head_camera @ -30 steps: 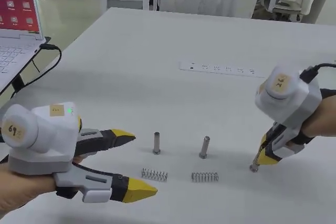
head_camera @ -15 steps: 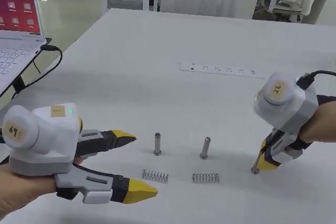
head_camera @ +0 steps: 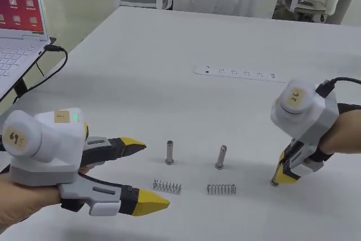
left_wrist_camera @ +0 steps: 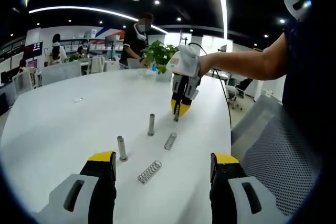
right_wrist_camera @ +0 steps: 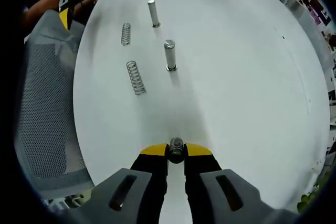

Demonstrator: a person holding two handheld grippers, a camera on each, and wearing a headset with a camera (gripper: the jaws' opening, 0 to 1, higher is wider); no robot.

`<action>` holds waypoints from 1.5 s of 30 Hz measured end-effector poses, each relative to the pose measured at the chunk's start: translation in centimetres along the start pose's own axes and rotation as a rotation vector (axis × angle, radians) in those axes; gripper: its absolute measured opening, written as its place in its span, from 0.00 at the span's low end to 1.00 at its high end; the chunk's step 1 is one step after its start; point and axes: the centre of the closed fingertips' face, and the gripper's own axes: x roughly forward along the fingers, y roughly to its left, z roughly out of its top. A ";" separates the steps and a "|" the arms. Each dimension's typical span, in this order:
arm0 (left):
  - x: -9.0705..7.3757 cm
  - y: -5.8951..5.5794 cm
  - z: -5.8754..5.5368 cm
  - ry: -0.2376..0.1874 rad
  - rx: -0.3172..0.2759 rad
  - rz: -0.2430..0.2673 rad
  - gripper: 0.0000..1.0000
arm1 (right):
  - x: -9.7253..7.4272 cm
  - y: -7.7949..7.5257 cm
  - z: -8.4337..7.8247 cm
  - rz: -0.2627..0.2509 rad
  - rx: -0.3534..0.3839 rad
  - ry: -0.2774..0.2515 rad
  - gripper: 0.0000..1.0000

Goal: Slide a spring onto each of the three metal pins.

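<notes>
Your left gripper (head_camera: pixel 150 174): jaws wide apart, holding nothing, lower left of the head view.
Your right gripper (head_camera: pixel 282 176): clamped on a spring (right_wrist_camera: pixel 176 150), tips down at the worktop (head_camera: pixel 169 71), lower right.
Pins: left pin (head_camera: pixel 169 152) and right pin (head_camera: pixel 220 157), both upright, centre.
Loose springs: one (head_camera: pixel 167 186) below the left pin, another (head_camera: pixel 221 188) below the right pin, both lying flat.

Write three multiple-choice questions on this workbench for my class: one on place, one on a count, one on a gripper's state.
1. The power strip lies: A beyond the pins; B in front of them; C on them.
2. Springs lying loose on the table: A one; B two; C four.
3. The left gripper is: A shut on a spring; B open, empty; C shut on a pin.
Answers: A, it lies farther up the table; B, two lie flat before the pins; B, its jaws stand apart.
</notes>
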 end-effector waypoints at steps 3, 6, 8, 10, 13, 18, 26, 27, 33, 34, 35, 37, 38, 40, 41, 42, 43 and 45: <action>0.0 0.0 0.1 -0.003 -0.001 0.000 0.69 | 0.1 0.0 0.0 0.001 -0.003 0.003 0.09; 0.0 0.1 0.0 -0.002 0.000 0.001 0.69 | 0.1 0.0 0.0 0.002 -0.003 0.004 0.09; 0.0 0.1 0.0 -0.003 -0.001 0.001 0.69 | 0.1 0.0 0.0 0.002 -0.004 0.003 0.09; 0.0 0.0 0.0 -0.002 -0.001 0.001 0.69 | 0.2 0.0 0.0 0.004 -0.003 0.003 0.09; 0.0 0.0 0.0 -0.002 -0.001 0.001 0.69 | 0.2 0.1 0.1 0.004 -0.002 0.000 0.11; 0.0 0.1 0.0 -0.005 -0.001 0.003 0.69 | 0.2 0.1 0.2 0.003 -0.007 0.000 0.13; 0.0 0.1 0.0 -0.005 -0.003 0.003 0.69 | 0.0 0.5 0.1 -0.001 -0.009 0.000 0.17; 0.0 0.1 0.0 -0.005 -0.003 0.002 0.69 | 0.0 0.6 0.1 -0.001 -0.009 0.000 0.18; 0.0 0.1 0.0 -0.006 -0.002 0.001 0.69 | 0.0 0.5 -0.3 -0.003 -0.002 -0.001 0.23; 0.0 0.1 0.0 -0.006 -0.002 0.001 0.69 | 0.0 0.5 -0.4 -0.003 0.000 -0.001 0.24; 0.0 0.1 0.0 -0.005 -0.001 0.001 0.69 | 0.0 0.5 -0.5 -0.003 0.002 -0.001 0.24; 0.0 0.0 0.0 -0.005 -0.001 -0.001 0.69 | 0.0 0.5 -0.6 -0.003 0.006 -0.001 0.25; 0.0 0.0 0.0 -0.005 0.000 -0.001 0.69 | -0.1 0.5 -0.8 -0.005 0.008 -0.001 0.26; -0.1 0.1 0.1 -0.007 0.000 -0.001 0.69 | -0.1 0.5 -1.0 -0.005 0.013 -0.002 0.27; -0.1 0.1 0.1 -0.008 0.000 -0.001 0.69 | -0.1 0.5 -1.1 -0.006 0.014 -0.002 0.27; -0.1 0.1 0.1 -0.008 0.001 -0.001 0.69 | -0.2 0.5 -1.3 -0.007 0.018 -0.002 0.28; -0.1 0.1 0.1 -0.008 0.002 -0.001 0.69 | -0.2 0.5 -1.3 -0.008 0.020 -0.002 0.28; -0.1 0.0 0.1 -0.008 0.002 -0.002 0.69 | -0.3 0.5 -1.6 -0.010 0.026 -0.002 0.28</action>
